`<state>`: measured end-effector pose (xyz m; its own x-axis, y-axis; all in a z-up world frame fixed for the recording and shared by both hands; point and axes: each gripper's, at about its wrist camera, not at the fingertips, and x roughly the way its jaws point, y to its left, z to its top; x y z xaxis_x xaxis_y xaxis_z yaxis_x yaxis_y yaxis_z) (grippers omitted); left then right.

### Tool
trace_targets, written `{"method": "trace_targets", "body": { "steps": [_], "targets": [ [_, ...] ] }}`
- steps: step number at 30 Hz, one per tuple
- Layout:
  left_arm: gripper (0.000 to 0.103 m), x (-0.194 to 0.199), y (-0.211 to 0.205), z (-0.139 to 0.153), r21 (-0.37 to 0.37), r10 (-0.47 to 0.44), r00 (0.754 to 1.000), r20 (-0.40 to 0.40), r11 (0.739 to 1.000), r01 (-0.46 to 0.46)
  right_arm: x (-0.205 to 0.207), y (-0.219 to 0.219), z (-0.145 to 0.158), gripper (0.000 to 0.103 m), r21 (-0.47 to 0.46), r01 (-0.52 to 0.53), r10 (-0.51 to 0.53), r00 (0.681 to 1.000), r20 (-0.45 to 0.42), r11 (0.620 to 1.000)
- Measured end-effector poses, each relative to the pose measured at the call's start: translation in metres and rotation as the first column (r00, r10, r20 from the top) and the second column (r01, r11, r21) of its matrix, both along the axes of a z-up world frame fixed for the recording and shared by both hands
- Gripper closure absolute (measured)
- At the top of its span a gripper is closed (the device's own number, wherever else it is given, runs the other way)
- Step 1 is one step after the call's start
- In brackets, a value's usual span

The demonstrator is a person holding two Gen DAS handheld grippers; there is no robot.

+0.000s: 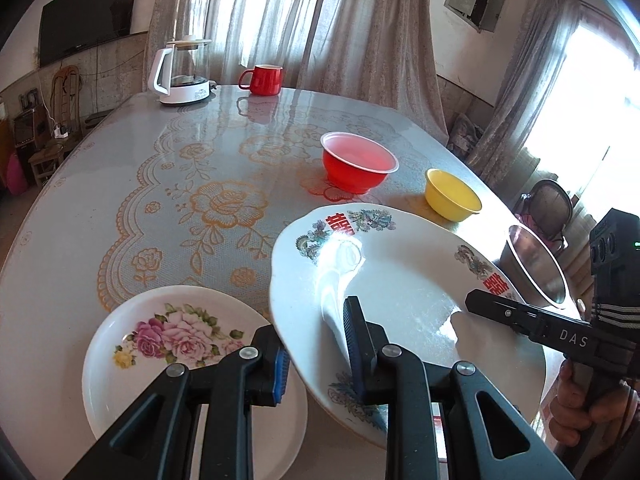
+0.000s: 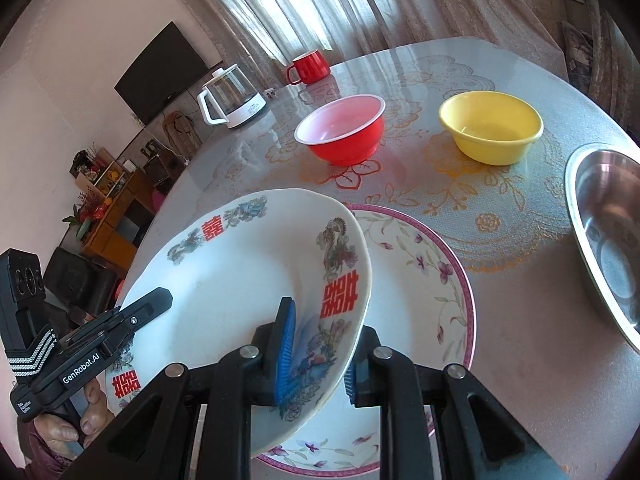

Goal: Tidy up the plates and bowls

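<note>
Slippage is my worry: both my left gripper (image 1: 316,354) and right gripper (image 2: 316,354) pinch opposite rims of the dragon-pattern plate (image 1: 400,280), tilted above the purple-rimmed plate (image 2: 424,280) near the surface's front edge; uneven pulling could drop it.

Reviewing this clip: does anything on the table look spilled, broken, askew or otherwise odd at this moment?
Nothing spilled or broken. The only thing askew is the double-happiness plate: the left gripper and right gripper grip its rim, holding it tilted above the pink-rimmed plate.
</note>
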<state>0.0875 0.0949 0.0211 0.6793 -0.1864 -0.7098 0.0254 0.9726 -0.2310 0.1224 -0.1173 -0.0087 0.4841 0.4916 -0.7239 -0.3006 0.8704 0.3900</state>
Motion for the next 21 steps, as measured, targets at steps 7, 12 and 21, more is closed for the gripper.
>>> {"method": "trace_targets", "body": {
  "steps": [7, 12, 21],
  "targets": [
    [0.077, 0.003, -0.027, -0.009, 0.003, -0.055, 0.998, -0.027, 0.998, 0.055, -0.014, -0.027, -0.005, 0.083, -0.033, 0.064, -0.064, 0.998, 0.012, 0.997],
    [0.077, 0.01, -0.037, -0.018, 0.003, -0.068, 0.996, -0.05, 0.998, 0.068, -0.015, -0.034, -0.006, 0.082, -0.084, 0.093, -0.09, 0.995, 0.039, 0.992],
    [0.075, 0.019, -0.036, -0.033, 0.04, -0.041, 0.995, -0.09, 0.998, 0.045, -0.009, -0.028, -0.02, 0.08, -0.142, 0.094, -0.087, 0.995, 0.054, 0.985]
  ]
}}
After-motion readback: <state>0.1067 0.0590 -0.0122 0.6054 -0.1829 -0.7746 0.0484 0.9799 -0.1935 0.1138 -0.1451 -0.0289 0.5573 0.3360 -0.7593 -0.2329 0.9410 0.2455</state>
